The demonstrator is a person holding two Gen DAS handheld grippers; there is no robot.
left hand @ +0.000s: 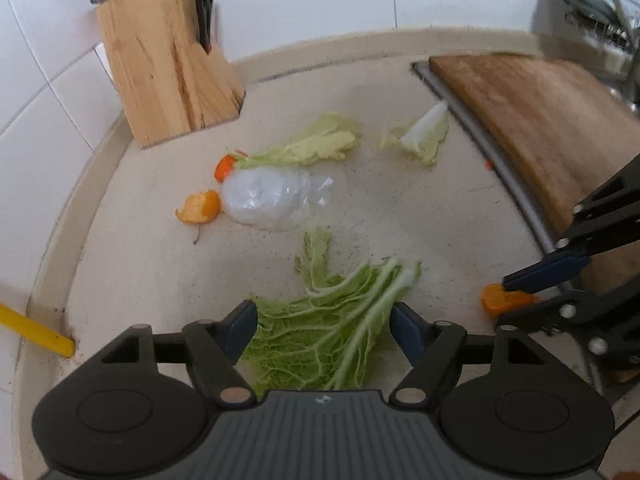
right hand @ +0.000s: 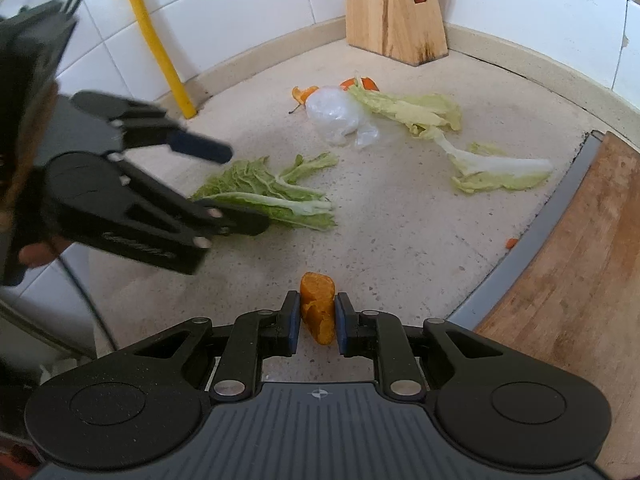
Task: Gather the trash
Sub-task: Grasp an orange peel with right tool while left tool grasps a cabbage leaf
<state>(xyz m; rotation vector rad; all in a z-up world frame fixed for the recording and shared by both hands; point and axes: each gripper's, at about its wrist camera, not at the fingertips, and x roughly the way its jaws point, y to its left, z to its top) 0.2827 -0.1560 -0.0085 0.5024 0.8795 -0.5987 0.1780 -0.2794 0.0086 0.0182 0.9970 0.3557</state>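
Observation:
My left gripper (left hand: 323,326) is open, its fingers on either side of a green cabbage leaf (left hand: 324,328) lying on the beige counter; the leaf also shows in the right wrist view (right hand: 272,196). My right gripper (right hand: 317,317) is shut on an orange peel piece (right hand: 318,306), seen from the left wrist view (left hand: 500,299) too. Farther back lie a crumpled clear plastic bag (left hand: 266,198), two orange peel bits (left hand: 200,207) (left hand: 225,166), a pale cabbage leaf (left hand: 316,144) and a white-stemmed leaf (left hand: 424,132).
A wooden knife block (left hand: 168,68) stands at the back left by the tiled wall. A wooden cutting board (left hand: 536,120) lies on the right over a metal rim (left hand: 480,148). A yellow pipe (right hand: 152,40) runs down the wall corner.

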